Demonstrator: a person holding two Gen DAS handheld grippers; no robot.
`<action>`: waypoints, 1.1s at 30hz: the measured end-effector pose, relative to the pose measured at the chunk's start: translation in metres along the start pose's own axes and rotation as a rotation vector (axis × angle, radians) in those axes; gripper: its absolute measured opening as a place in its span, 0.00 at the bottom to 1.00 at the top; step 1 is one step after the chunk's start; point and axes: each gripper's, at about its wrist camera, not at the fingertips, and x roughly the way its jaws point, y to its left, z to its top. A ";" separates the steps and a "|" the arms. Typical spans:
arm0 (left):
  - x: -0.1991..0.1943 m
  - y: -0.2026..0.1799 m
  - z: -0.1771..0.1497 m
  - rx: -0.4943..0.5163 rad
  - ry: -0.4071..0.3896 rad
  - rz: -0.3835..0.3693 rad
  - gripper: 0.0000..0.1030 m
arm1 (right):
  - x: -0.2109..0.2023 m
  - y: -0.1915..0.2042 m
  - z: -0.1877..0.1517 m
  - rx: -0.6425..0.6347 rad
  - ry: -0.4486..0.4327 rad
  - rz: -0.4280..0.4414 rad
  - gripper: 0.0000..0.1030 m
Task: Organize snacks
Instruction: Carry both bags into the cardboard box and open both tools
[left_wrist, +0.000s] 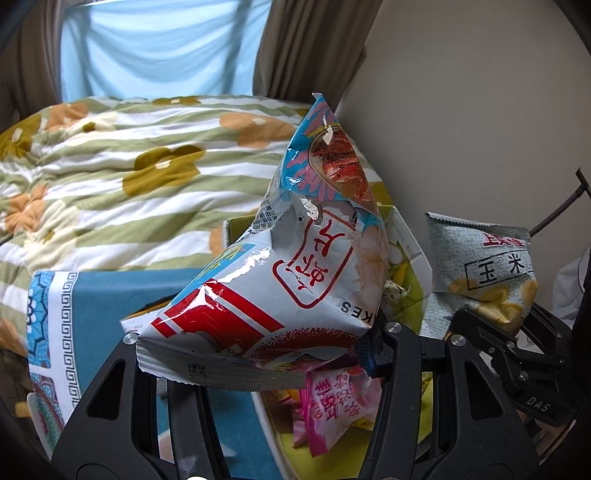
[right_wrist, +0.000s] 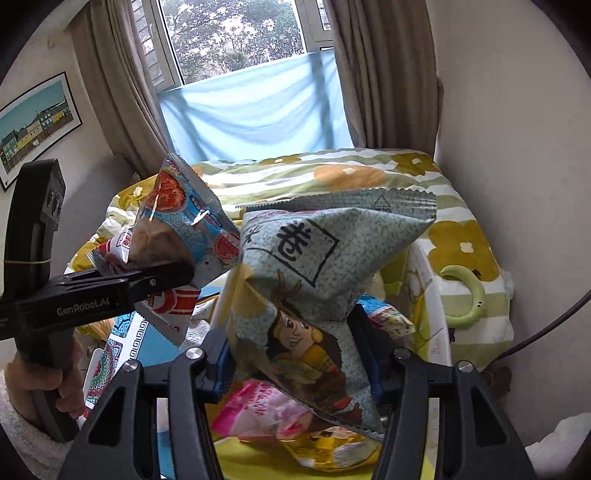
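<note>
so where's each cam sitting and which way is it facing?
Left wrist: on the left claw, facing bed and wall; it grips the shrimp chips bag; right claw shows.
Right wrist: on the right claw, facing the window; it grips the corn snack bag; left claw and hand show.
Shared: both bags, floral quilt.

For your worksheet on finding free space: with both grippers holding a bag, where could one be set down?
Free: the blue patterned cloth, bordered by the floral quilt and the yellow box. Crowded: the box, where a pink packet and others pile under the shrimp chip bag and corn snack bag.
</note>
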 end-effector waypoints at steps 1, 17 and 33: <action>0.007 -0.003 0.002 -0.002 0.010 0.015 0.47 | 0.001 -0.007 0.001 0.001 0.005 0.000 0.50; 0.001 0.005 -0.029 -0.059 0.046 0.146 0.99 | 0.030 -0.055 0.003 0.059 0.083 0.062 0.50; -0.041 0.038 -0.059 -0.120 0.020 0.159 0.99 | 0.064 -0.057 0.047 0.060 0.143 0.088 0.51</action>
